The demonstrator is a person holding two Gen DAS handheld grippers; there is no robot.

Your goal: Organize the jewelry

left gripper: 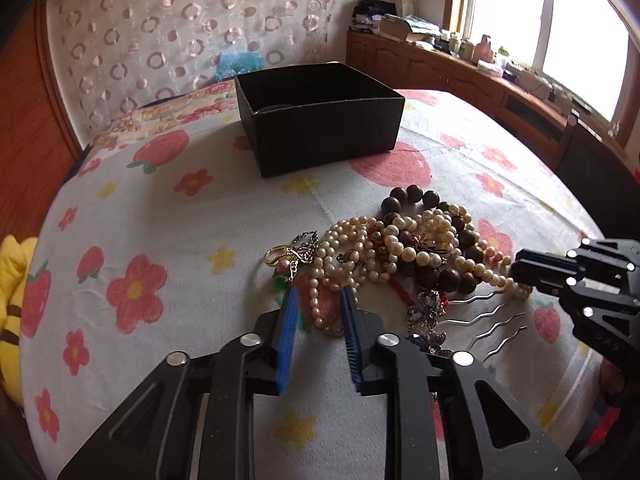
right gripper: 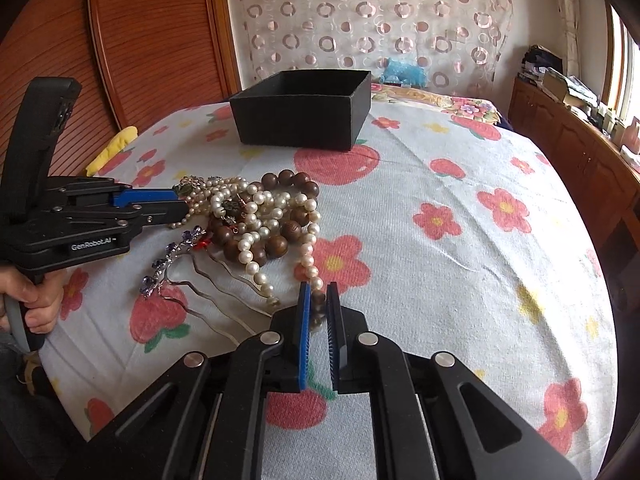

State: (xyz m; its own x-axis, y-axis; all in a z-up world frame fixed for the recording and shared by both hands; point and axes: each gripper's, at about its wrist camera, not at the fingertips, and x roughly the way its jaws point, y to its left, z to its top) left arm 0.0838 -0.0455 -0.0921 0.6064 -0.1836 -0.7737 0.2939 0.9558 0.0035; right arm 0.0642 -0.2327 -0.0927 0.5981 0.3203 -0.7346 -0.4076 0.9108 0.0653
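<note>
A tangled heap of jewelry (left gripper: 420, 240) (right gripper: 260, 212) lies on the bed: pearl strands, a string of brown wooden beads (left gripper: 412, 194), rings (left gripper: 280, 258) and a purple-jewelled metal hair comb (left gripper: 428, 316) (right gripper: 172, 260). My left gripper (left gripper: 320, 294) (right gripper: 182, 204) is at the heap's near left edge. Its blue pads stand apart, and a thin pearl strand (left gripper: 316, 312) lies loose between them. My right gripper (right gripper: 319, 290) (left gripper: 520, 268) is shut on the end of a larger pearl strand (right gripper: 308, 264) trailing from the heap. An open black box (left gripper: 320, 136) (right gripper: 296, 124) stands behind the heap.
A strawberry-and-flower sheet (left gripper: 160, 220) covers the bed. A yellow plush (left gripper: 12, 280) lies at its left edge, and a wooden headboard (right gripper: 152, 40) stands behind. Cluttered wooden cabinets (left gripper: 440, 60) run under the window on the right. A person's hand (right gripper: 36, 296) grips the left gripper's handle.
</note>
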